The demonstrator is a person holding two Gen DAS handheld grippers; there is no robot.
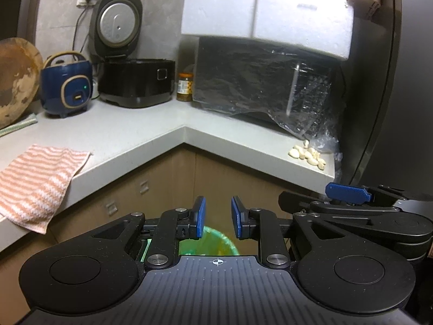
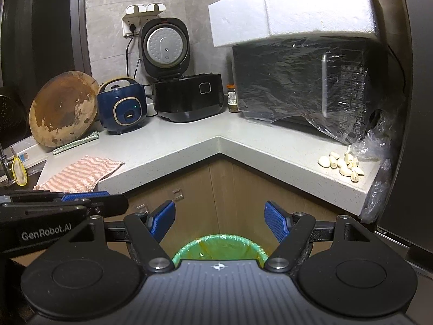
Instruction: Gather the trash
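Both the left gripper (image 1: 218, 216) and right gripper (image 2: 219, 223) hovered with jaws apart and empty above the green-lined bin (image 2: 219, 246). Garlic cloves (image 2: 342, 165) lay uncollected on the desk (image 2: 173, 146), far right; if those counted as trash, collecting remained.

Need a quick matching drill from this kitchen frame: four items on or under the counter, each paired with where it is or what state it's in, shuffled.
Column A:
1. black rice cooker
2. striped cloth
3. garlic cloves
4. green-lined bin

Column B:
a. on the floor below the counter corner
b. lid standing open
c. loose pile by the plastic-wrapped microwave
d. draped over the counter edge near the sink

Pairs: 1-b, 2-d, 3-c, 4-a
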